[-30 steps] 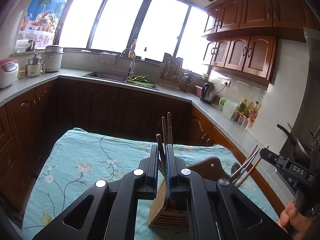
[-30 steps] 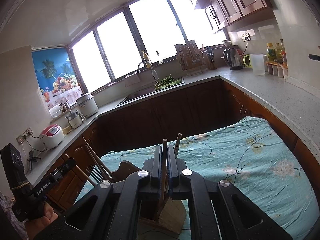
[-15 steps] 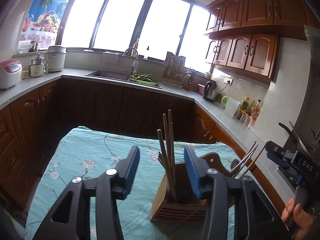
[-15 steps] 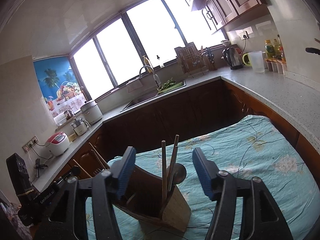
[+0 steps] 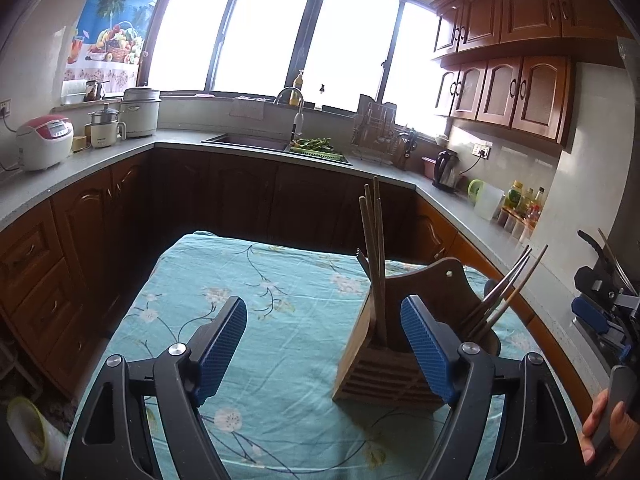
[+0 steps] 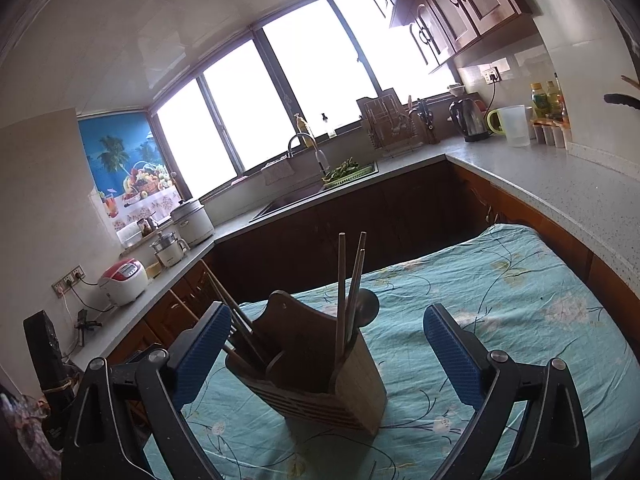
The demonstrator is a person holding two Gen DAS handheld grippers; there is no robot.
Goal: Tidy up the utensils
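Both hand-held grippers, left and right, were clamped on chopsticks a second ago and are opening empty now, brown wooden chopsticks parked in the slatted wooden utensil holder on the floral teal desk, so looks mostly done.

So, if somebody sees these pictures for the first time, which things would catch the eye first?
Probably the wooden utensil holder standing on the teal flowered tablecloth, with chopsticks sticking up out of it. Next, the blue-padded claws in the foreground: the right claw is opening around the holder without touching it, the left claw is opening beside it. Behind, bright windows glare over the sink.
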